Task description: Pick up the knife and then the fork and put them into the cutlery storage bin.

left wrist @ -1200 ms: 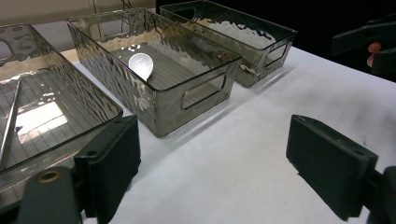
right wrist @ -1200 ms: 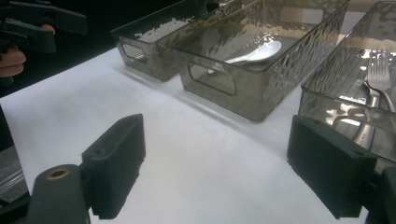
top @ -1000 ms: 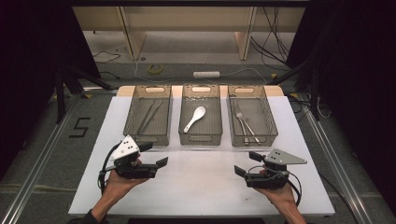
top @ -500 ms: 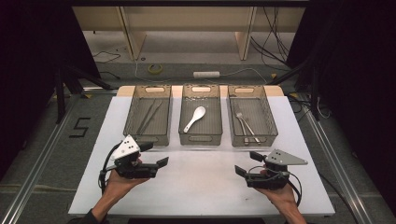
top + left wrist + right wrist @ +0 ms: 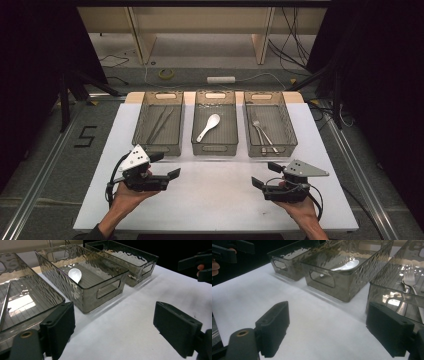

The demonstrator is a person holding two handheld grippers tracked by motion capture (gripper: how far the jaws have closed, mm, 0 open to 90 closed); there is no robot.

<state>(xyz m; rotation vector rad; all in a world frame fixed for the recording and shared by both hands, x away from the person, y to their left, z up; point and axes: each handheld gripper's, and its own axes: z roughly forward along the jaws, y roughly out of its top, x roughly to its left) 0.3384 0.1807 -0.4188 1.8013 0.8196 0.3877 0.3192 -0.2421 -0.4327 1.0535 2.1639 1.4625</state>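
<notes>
- High view: across the upper middle of the frame, three smoky clear plastic bins in a row on the white bench (image 5: pixel 215 200). Left bin (image 5: pixel 159 122) with thin dark sticks, middle bin (image 5: pixel 215 121) with a white ceramic spoon (image 5: pixel 208 127), right bin (image 5: pixel 269 123) with a metal fork (image 5: pixel 259 131). At lower left, left gripper (image 5: pixel 167 165), jaws spread, empty; at lower right, right gripper (image 5: pixel 266 175), jaws likewise released.
- Left gripper view: black jaws wide apart at the bottom corners, bare bench between; spoon in the bin at upper centre.
- Right gripper view: jaws apart, empty; fork at upper right, spoon at top centre.
</notes>
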